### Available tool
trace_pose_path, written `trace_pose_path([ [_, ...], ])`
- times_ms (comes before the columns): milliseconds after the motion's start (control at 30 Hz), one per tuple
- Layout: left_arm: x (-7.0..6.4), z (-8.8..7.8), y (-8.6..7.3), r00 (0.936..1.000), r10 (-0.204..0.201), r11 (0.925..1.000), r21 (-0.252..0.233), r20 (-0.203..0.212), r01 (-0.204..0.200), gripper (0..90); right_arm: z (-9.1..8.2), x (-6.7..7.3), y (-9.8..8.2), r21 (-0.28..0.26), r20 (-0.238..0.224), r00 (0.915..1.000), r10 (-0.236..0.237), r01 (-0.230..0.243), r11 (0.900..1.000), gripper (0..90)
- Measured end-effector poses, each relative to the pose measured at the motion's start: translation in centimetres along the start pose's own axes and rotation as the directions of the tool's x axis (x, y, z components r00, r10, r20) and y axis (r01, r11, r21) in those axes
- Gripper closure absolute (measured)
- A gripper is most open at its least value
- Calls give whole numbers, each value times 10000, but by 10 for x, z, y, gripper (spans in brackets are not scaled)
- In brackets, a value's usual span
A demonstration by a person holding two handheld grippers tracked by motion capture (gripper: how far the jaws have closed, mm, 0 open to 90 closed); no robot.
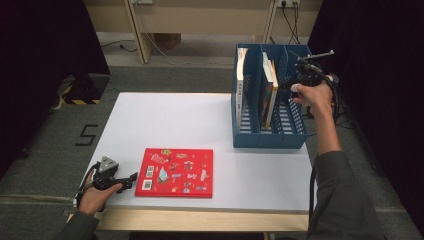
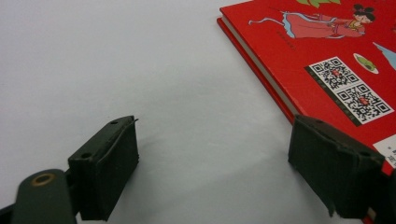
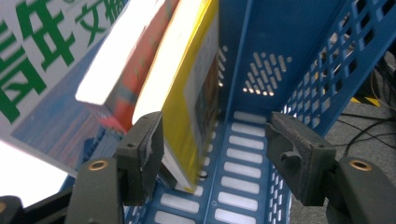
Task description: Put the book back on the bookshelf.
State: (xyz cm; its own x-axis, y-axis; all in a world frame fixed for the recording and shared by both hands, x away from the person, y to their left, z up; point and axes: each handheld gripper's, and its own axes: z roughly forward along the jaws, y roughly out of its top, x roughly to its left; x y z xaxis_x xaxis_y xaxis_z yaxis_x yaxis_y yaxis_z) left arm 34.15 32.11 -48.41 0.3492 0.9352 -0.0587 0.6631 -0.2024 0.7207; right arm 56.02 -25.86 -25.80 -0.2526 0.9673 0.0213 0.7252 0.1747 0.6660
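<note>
A red picture book (image 1: 175,172) (image 2: 327,56) lies flat near the table's front edge. My left gripper (image 1: 131,179) (image 2: 215,163) rests low on the table at the book's left edge. It is open, with bare table between its jaws, and one jaw overlaps the book's corner. A blue file rack (image 1: 270,137) stands at the back right with books upright in it. My right gripper (image 1: 290,86) (image 3: 217,149) hovers over the rack, open. A yellow book (image 3: 187,93) leans beside its left jaw, and slotted rack floor shows between the jaws.
A white book (image 1: 241,85) stands in the rack's left slot and colourful books (image 1: 270,90) in the middle one. The rack's perforated wall (image 3: 322,70) is close to my right jaw. White tabletop (image 1: 170,120) stretches between book and rack.
</note>
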Motion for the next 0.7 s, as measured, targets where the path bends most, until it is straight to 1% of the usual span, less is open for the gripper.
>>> trace_pose_path([
  [67, 0, 0, 0, 10000, -1, 10000, 0, -4, 1, 149, 4, 2, -5, 193, -16, 10000, -96, 96, 9998, 376],
  [100, 0, 0, 0, 10000, 0, 10000, 3, -8, 0, 149, 7, 2, -7, 265, 39, 9998, -189, 188, 9995, 375],
  [167, 0, 0, 0, 10000, 1, 10000, 5, -6, -1, 150, 13, 3, -10, 390, 100, 9997, -232, 228, 9990, 374],
  [200, 0, 0, 0, 10000, 0, 10000, 1, -6, 0, 149, 16, 4, -11, 435, 139, 9998, -175, 168, 9989, 373],
  [267, 0, 0, 0, 10000, 2, 10000, 0, -2, -2, 150, 22, 5, -13, 556, 257, 9995, -205, 190, 9983, 371],
  [367, 0, 0, 0, 10000, 2, 10000, -6, 3, -2, 150, 28, 6, -14, 632, 316, 9993, -186, 165, 9979, 371],
  [433, 0, 0, 0, 10000, 2, 10000, -7, 1, -2, 150, 30, 7, -15, 581, 261, 9996, -128, 113, 9982, 382],
  [500, 0, 0, 0, 10000, 4, 10000, -6, -2, -4, 150, 31, 8, -15, 630, 242, 9995, -190, 174, 9979, 385],
  [533, 0, 0, 0, 10000, 5, 10000, -7, -6, -5, 151, 31, 9, -15, 679, 230, 9996, -168, 152, 9976, 400],
  [600, 0, 0, 0, 10000, -6, 10000, -18, -5, 6, 152, 30, 11, -16, 886, 87, 9993, -357, 348, 9955, 401],
  [633, 0, 0, 0, 10000, 5, 10000, -12, -14, -5, 151, 30, 12, -16, 909, 59, 9988, -496, 488, 9947, 391],
  [700, 0, 0, 0, 10000, -3, 10000, -20, -10, 3, 151, 29, 13, -17, 929, -86, 9983, -571, 577, 9940, 379],
])
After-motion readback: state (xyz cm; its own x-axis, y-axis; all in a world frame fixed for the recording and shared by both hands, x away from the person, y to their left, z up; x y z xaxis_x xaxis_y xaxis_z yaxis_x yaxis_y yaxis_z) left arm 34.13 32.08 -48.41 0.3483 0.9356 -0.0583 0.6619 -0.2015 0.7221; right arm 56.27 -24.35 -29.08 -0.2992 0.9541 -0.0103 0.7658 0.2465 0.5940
